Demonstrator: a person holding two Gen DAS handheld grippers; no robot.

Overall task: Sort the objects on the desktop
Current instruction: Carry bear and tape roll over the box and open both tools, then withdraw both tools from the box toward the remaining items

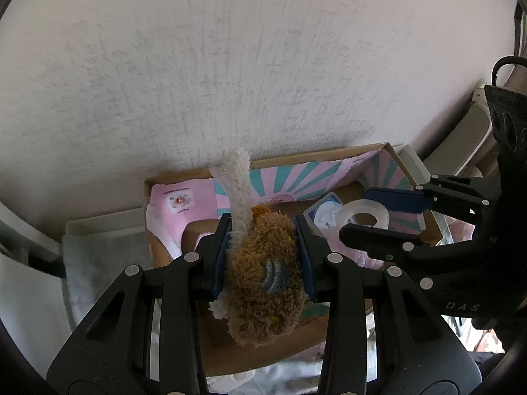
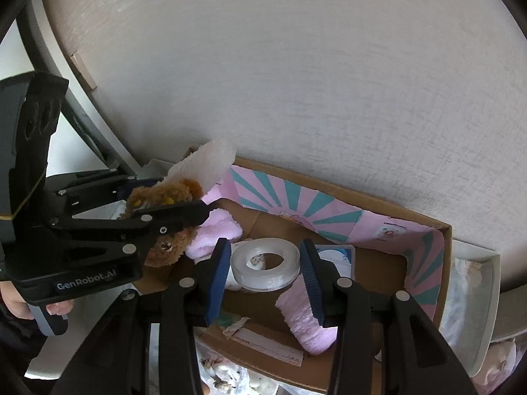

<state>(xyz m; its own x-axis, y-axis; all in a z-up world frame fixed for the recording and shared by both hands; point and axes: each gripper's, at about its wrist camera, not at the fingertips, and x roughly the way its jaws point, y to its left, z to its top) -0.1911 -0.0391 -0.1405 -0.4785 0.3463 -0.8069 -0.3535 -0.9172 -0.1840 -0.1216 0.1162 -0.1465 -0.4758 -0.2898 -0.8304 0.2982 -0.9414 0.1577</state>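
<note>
My left gripper point(image 1: 263, 250) is shut on a brown plush toy point(image 1: 266, 283) with a white fluffy tail point(image 1: 238, 191), held above the left part of an open cardboard box point(image 1: 329, 153). The toy also shows in the right wrist view point(image 2: 164, 197), between the left gripper's fingers point(image 2: 178, 217). My right gripper point(image 2: 265, 263) is shut on a clear roll of tape point(image 2: 265, 265), held over the box point(image 2: 378, 194). In the left wrist view the tape point(image 1: 364, 215) sits between the right gripper's fingers point(image 1: 392, 199).
The box has a pink and teal striped lining point(image 2: 296, 204) and stands against a grey wall point(image 2: 296, 82). Inside lie a pink fluffy item point(image 2: 303, 322), another pink plush point(image 2: 217, 230) and a white and blue packet point(image 2: 339, 256). A white tray point(image 2: 481, 302) stands to the right.
</note>
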